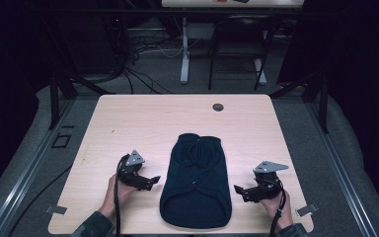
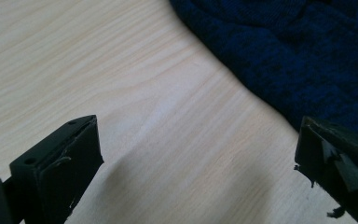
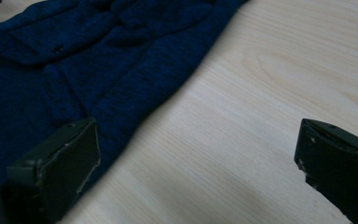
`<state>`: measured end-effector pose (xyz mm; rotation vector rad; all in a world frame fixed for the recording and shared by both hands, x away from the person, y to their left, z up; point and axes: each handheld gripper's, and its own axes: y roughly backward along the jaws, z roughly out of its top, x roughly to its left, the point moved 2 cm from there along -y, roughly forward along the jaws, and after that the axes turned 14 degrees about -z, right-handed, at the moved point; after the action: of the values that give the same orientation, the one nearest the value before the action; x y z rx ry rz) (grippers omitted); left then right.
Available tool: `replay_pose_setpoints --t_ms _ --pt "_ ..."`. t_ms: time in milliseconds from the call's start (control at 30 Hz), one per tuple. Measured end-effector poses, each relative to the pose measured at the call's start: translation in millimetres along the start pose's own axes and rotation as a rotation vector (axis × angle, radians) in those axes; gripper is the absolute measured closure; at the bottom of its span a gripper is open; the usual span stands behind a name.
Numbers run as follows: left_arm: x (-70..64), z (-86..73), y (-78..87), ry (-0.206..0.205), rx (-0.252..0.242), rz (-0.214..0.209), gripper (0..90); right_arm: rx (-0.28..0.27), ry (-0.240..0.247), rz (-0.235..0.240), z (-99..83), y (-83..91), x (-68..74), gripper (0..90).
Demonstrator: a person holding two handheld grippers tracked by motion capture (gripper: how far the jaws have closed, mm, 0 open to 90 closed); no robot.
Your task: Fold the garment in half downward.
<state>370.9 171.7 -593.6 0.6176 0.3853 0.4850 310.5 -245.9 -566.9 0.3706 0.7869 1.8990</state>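
A dark blue knitted garment [image 1: 195, 182] is laid flat on the light wooden surface [image 1: 128, 118], its length running from 12 o'clock to 6 o'clock in the high view, with the narrower end toward 12 and the broader rounded end close to the near edge at 6. Folds and small buttons can be made out along its middle. The left hand-held gripper [image 1: 153, 180] is held low at 9 o'clock of the garment, just beside its left edge, with its tips pointed toward the cloth; the right hand-held gripper [image 1: 238, 189] is held at 3 o'clock of the garment, just beside the right edge, likewise pointed inward. In the left gripper view the left hand-held gripper [image 2: 196, 158] is seen with its jaws spread wide, bare wood between them, and the knit's curved edge lying toward 1 o'clock, reaching behind the right-hand jaw. In the right gripper view the right hand-held gripper [image 3: 196, 158] is also spread wide, nothing being held; the blue fabric [image 3: 74, 60] is spread from 9 to 12 o'clock and its edge passes by the left-hand jaw. A round grommet hole [image 1: 218, 107] is set in the surface near the far edge, at 12 o'clock of the garment.
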Motion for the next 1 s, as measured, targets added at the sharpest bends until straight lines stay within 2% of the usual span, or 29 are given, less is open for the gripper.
replay_pose_setpoints --t_ms 33,200,300,333,367,433,533,733,767,1000 --pt "-0.1 1.6 -0.8 -0.005 0.000 -0.002 0.3 0.008 0.017 -0.004 2.0 0.5 1.7 0.0" --pt "-4.2 11.4 -4.9 -0.040 0.005 -0.001 0.9 -0.009 0.024 0.015 15.5 -2.5 8.7 0.0" --pt "-5.6 15.5 -6.4 -0.046 0.000 -0.005 1.0 -0.015 0.021 0.026 20.5 -3.2 10.8 0.0" --pt "-5.7 19.8 -9.0 -0.047 -0.003 -0.015 1.0 -0.024 0.011 0.052 25.5 -5.1 12.1 0.0" --pt "-5.7 19.8 -9.0 -0.047 -0.003 -0.015 0.9 -0.024 0.011 0.052 25.5 -5.1 12.1 0.0" --pt "-4.9 26.2 -13.2 -0.054 0.002 -0.019 1.0 -0.032 -0.014 0.107 33.7 -9.9 10.1 0.0" --pt "-3.7 29.4 -16.3 -0.048 0.003 -0.020 1.0 -0.031 -0.036 0.128 40.8 -17.6 6.8 0.0" --pt "3.0 40.1 -26.2 -0.038 0.008 -0.031 1.9 -0.014 -0.029 0.137 49.5 -31.0 6.0 0.0" --pt "6.0 45.5 -30.4 -0.029 -0.001 -0.038 2.6 -0.012 -0.044 0.150 51.3 -34.3 6.8 0.1" --pt "16.2 61.1 -40.3 0.002 -0.015 -0.064 3.1 0.013 -0.030 0.159 54.1 -44.5 6.3 0.5"
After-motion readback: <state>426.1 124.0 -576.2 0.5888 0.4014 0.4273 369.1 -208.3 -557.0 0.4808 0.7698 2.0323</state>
